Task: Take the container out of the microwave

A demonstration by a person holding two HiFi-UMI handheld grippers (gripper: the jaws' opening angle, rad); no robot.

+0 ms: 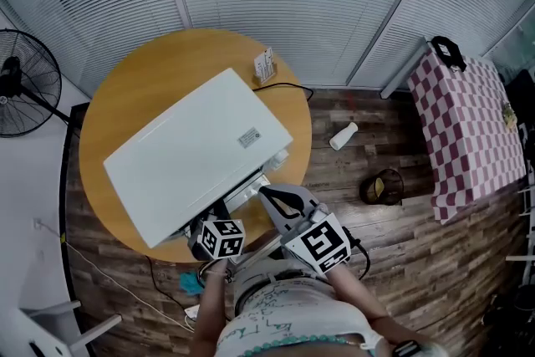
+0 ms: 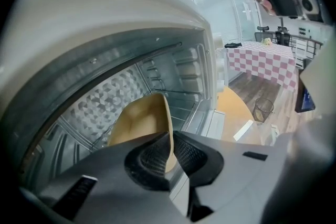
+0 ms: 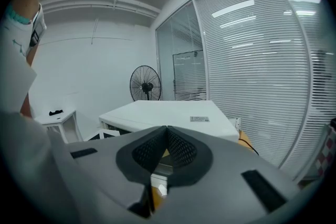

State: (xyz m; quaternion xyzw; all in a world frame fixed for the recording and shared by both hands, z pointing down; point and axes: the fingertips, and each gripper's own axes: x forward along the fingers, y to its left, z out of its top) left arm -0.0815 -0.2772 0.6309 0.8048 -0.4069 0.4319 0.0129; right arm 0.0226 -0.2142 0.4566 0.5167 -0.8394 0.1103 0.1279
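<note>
- Container (image 2: pixel 140 119), tan and thin-walled, is seen inside the open cavity of the white microwave (image 2: pixel 105 18), in front of the patterned back wall and the side rails.
- Its near rim is pinched by the left gripper (image 2: pixel 170 137), whose dark ribbed pads (image 2: pixel 152 157) are closed on the rim from both sides.
- From the head view, the left gripper (image 1: pixel 209 226) is shown reaching in at the microwave's front edge, with its marker cube just outside.
- The right gripper (image 3: pixel 167 132) is held outside the microwave, near its front; its jaws are pressed together at the tips and nothing is held between them.
- In the head view the right gripper (image 1: pixel 266 193) is placed just beside the left one, at the front corner of the microwave (image 1: pixel 192 150).
- The microwave is set on a round wooden table (image 1: pixel 125 84); a small card stand (image 1: pixel 265 65) is seen at the table's far edge.
- A standing fan (image 1: pixel 25 84) is pictured to the left of the table.
- To the right, a table under a checked cloth (image 1: pixel 464 130) is seen, with a white bottle (image 1: pixel 343 135) and a dark basket (image 1: pixel 382 186) lying on the plank floor, well apart from the round table.
</note>
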